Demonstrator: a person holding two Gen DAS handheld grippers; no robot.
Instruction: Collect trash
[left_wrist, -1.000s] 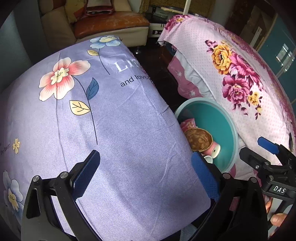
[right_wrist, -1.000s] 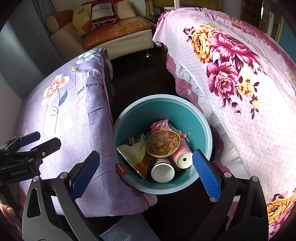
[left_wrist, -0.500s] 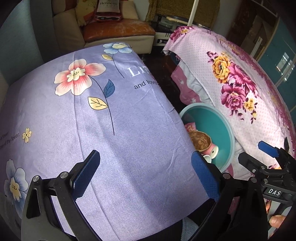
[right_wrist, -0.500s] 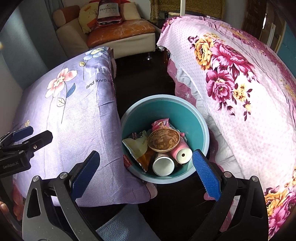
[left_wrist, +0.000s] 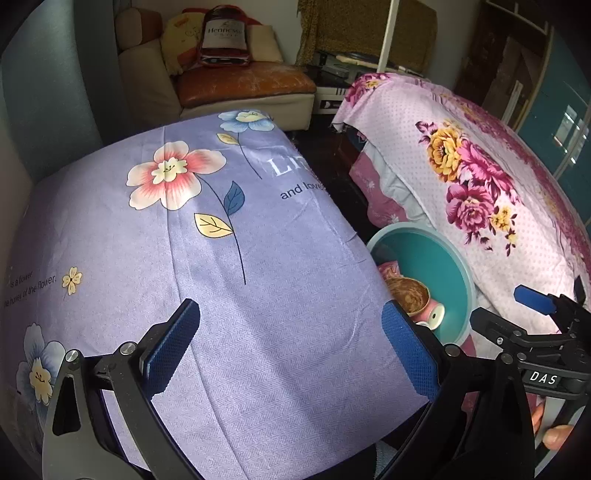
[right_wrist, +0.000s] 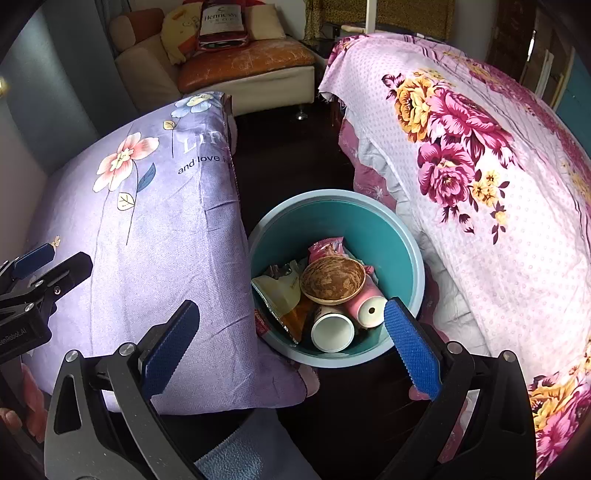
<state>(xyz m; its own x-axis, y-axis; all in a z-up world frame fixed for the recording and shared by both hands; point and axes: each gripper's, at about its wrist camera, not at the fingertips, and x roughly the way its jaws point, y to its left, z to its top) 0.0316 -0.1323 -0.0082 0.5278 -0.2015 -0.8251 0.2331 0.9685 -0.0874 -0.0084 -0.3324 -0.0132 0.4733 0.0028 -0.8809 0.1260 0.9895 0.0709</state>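
Observation:
A teal bin (right_wrist: 384, 236) stands on the dark floor between two beds. Inside lie a brown bowl (right_wrist: 332, 280), a pink cup (right_wrist: 365, 306), a white paper cup (right_wrist: 331, 332), a snack wrapper (right_wrist: 284, 295) and a pink packet (right_wrist: 325, 248). My right gripper (right_wrist: 291, 339) hangs open above the bin's near rim, holding nothing. My left gripper (left_wrist: 291, 343) is open over the purple flowered bedspread (left_wrist: 207, 258), also with nothing in it. In the left wrist view the bin (left_wrist: 439, 258) shows at the right, partly hidden by the bed's edge.
A pink flowered bed (right_wrist: 480, 177) borders the bin on the right. A sofa (right_wrist: 236, 62) with cushions and a bag stands at the back. A blue towel (right_wrist: 240, 454) lies near the bottom of the right wrist view. A hand (left_wrist: 554, 432) holds the right gripper.
Both grippers have drawn back and risen a little, so more of the room and sofa shows. Both stay open; the trash in the bin has not shifted.

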